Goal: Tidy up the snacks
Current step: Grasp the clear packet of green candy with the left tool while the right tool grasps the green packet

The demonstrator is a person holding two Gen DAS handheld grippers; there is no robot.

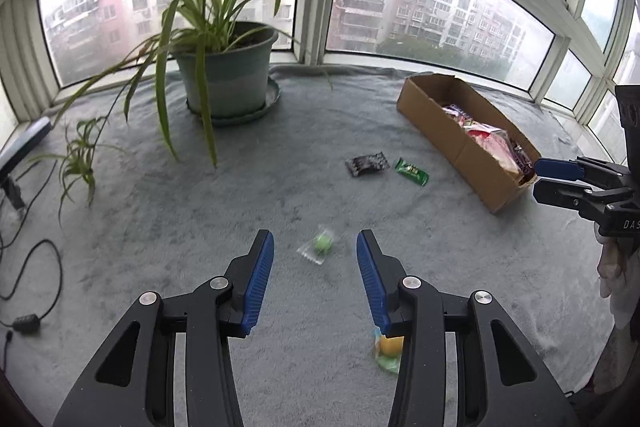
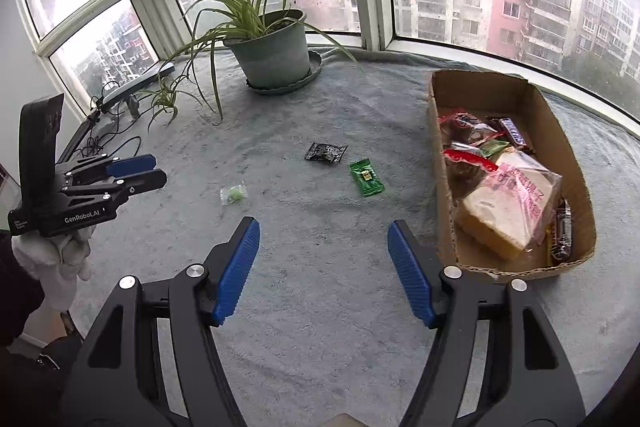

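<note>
A clear wrapper with a green candy [image 1: 319,245] [image 2: 233,193] lies on the grey cloth just ahead of my open, empty left gripper [image 1: 315,247]. A black packet [image 1: 367,164] [image 2: 325,151] and a green packet [image 1: 412,171] [image 2: 366,177] lie farther out. A yellow-and-green candy [image 1: 388,349] lies half hidden under my left gripper's right finger. A cardboard box [image 1: 452,143] [image 2: 440,163] holds several snacks, including a bagged sandwich [image 2: 508,207]. My right gripper [image 2: 323,247] is open and empty, left of the box; it also shows in the left wrist view [image 1: 538,179].
A potted spider plant [image 1: 224,75] [image 2: 274,55] stands at the back by the windows, leaves trailing forward. Cables and a small controller [image 1: 26,323] lie at the left edge, with a bar-shaped device [image 2: 136,83] beyond. My left gripper shows at the left in the right wrist view [image 2: 158,169].
</note>
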